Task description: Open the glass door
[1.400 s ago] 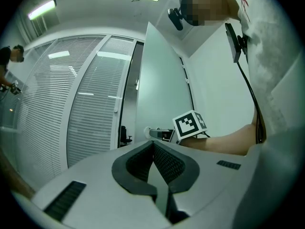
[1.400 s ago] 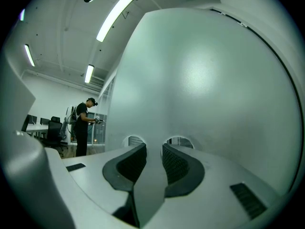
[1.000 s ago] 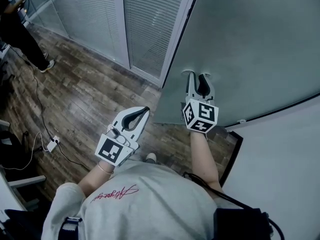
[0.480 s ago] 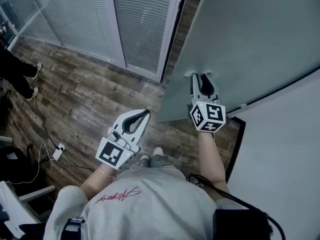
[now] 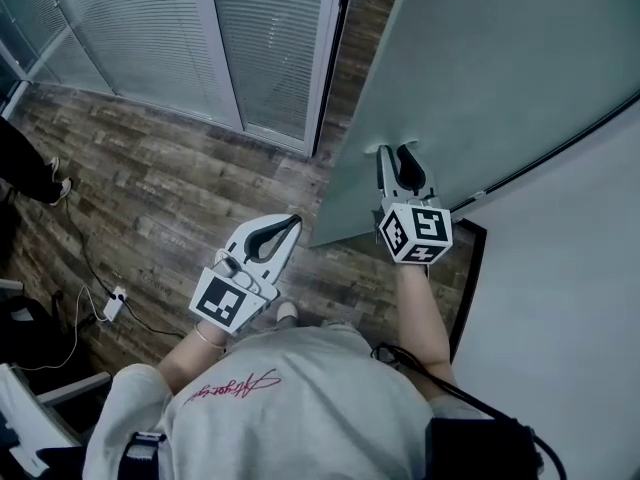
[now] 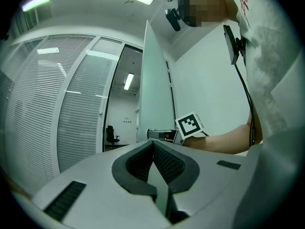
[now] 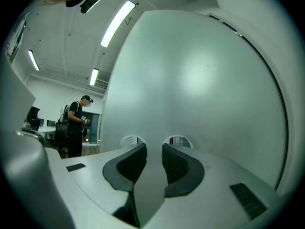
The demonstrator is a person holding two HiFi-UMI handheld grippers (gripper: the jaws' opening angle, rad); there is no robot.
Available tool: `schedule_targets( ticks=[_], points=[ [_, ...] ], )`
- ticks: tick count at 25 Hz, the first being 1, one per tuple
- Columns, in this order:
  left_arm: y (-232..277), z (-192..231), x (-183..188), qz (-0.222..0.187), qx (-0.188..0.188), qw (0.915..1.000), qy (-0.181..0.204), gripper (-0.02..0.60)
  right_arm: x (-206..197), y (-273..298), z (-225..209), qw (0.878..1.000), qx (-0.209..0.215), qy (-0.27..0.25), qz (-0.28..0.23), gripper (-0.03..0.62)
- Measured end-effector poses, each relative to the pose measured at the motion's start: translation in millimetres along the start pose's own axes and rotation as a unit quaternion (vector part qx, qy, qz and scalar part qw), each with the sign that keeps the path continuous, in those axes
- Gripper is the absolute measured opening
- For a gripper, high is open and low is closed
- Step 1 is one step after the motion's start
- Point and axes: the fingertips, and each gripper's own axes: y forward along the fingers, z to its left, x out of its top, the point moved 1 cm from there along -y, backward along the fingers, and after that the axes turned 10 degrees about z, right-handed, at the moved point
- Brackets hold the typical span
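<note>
- Right gripper (image 7: 153, 149): jaws apart with nothing between them, their tips right up against the frosted face of the glass door (image 7: 190, 80), low down near its free edge.
- Left gripper (image 6: 153, 143): jaws closed together and empty, held level, apart from the door.
- The door stands ajar beside a blind-covered glass partition (image 5: 250, 38), above the wooden floor (image 5: 150, 188).
- A person (image 7: 76, 123) stands in the background.

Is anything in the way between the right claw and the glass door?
Nothing visible does. The right claw has its tips right at the frosted surface of the glass door, with no object between them and the pane.
</note>
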Motion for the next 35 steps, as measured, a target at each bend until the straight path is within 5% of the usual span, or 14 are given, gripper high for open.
schedule_targets(
  ticks=[35],
  points=[
    [-35.4,-191.4,1.1,-0.019,0.136,0.9904,-0.014,0.012,-31.2,-172.3,-0.2,0.993,0.117,-0.02,0.006,0.11]
  ],
)
